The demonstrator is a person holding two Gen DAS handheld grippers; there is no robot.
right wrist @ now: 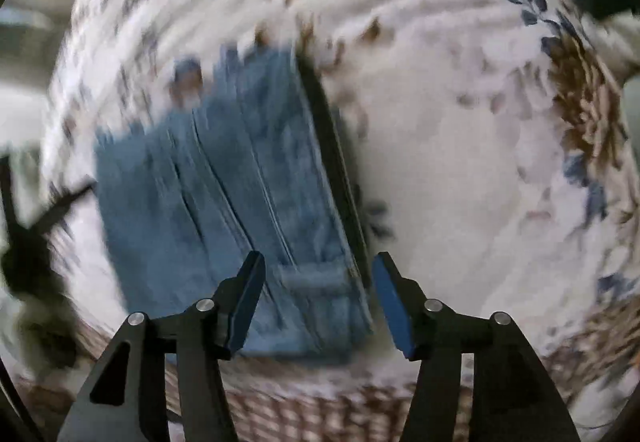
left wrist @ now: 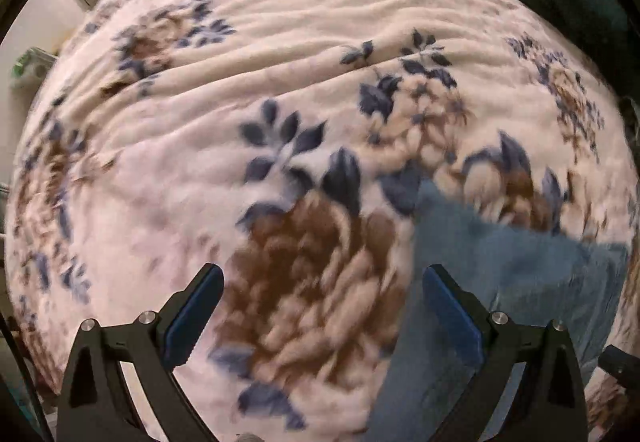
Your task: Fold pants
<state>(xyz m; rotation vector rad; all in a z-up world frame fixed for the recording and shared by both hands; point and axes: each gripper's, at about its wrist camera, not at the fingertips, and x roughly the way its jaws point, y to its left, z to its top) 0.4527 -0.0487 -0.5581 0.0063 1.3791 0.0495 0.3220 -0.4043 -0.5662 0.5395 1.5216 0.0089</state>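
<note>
I am looking down at blue denim pants [right wrist: 224,202] lying folded into a thick, roughly rectangular stack on a fluffy cream blanket [left wrist: 280,42] printed with brown and navy flowers, its pile rippling in soft ridges. My right gripper [right wrist: 318,282] is hovering just over the near end of the stack with its 2 blue-padded fingers spread apart and holding nothing, though motion blur is smearing the seams and edges. My left gripper [left wrist: 322,294] is hanging wide open and empty over a big brown flower, with the denim lying under its right-side finger [left wrist: 452,310].
</note>
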